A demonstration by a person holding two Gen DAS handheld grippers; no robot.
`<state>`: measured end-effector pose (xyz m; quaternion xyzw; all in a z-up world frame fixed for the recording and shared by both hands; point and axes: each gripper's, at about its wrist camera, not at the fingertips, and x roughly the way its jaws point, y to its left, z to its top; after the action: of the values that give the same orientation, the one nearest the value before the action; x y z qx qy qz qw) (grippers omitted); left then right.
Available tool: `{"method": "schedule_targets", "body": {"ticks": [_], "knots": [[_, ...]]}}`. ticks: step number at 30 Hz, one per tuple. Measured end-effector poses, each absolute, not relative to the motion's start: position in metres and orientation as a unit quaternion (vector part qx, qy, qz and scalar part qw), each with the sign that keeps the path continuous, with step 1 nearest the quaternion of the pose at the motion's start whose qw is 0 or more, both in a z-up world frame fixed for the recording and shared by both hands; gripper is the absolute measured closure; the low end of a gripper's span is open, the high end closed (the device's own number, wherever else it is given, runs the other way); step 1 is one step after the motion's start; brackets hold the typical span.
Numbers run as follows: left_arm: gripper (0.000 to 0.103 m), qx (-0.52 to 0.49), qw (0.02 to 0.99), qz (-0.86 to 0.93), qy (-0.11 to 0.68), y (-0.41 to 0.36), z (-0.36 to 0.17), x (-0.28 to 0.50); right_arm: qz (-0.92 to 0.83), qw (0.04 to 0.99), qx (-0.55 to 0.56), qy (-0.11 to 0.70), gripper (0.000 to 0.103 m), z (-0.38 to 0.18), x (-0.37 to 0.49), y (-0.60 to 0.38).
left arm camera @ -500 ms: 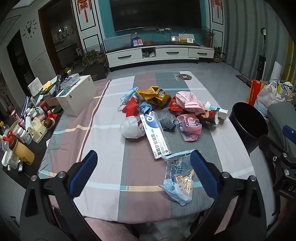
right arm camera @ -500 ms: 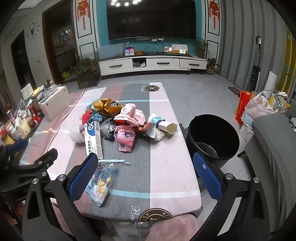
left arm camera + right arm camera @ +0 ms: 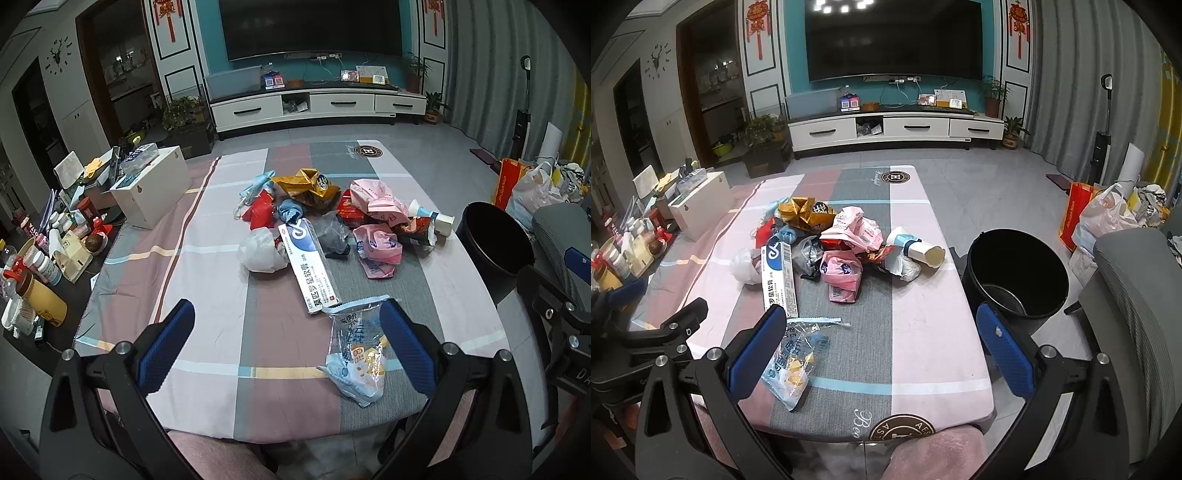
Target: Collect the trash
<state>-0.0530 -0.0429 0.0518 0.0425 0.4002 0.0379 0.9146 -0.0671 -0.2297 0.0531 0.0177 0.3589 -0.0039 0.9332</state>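
clear snack wrapper [image 3: 354, 354]: near table's [image 3: 221, 258] front edge | likely light, crinkly, slippery; pinch its bunched middle | left gripper [image 3: 284, 347] fingers wide, empty | right gripper [image 3: 882, 354] fingers wide, empty

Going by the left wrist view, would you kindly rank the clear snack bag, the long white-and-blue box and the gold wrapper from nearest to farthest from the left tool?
1. Clear snack bag: nearest, beside the left tool's right finger.
2. Long white-and-blue box: mid-table, just beyond the bag.
3. Gold wrapper: farthest, at the pile's far end.
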Motion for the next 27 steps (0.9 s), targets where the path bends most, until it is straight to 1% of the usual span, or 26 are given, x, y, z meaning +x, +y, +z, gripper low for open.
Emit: {"method": "schedule_targets", "body": {"ticks": [2, 12, 16, 18, 27], "knots": [[0.003, 0.043, 0.914, 0.038, 0.401, -0.043, 0.051, -0.053, -0.003, 0.933, 0.019, 0.360, 0.002, 0.061, -0.066, -0.228], [0.003, 0.044, 0.913, 0.037, 0.403, -0.044, 0.048, -0.052, -0.003, 0.931, 0.022, 0.364, 0.002, 0.059, -0.065, -0.228], [0.003, 0.044, 0.911, 0.036, 0.407, -0.046, 0.044, -0.050, -0.005, 0.930, 0.023, 0.366, 0.002, 0.054, -0.065, -0.228], [0.003, 0.045, 0.910, 0.035, 0.410, -0.048, 0.042, -0.049, -0.006, 0.930, 0.027, 0.368, 0.002, 0.043, -0.061, -0.229], [0.003, 0.043, 0.904, 0.025, 0.424, -0.052, 0.034, -0.041, 0.003, 0.925, 0.054, 0.376, 0.002, 0.035, -0.054, -0.238]]}}
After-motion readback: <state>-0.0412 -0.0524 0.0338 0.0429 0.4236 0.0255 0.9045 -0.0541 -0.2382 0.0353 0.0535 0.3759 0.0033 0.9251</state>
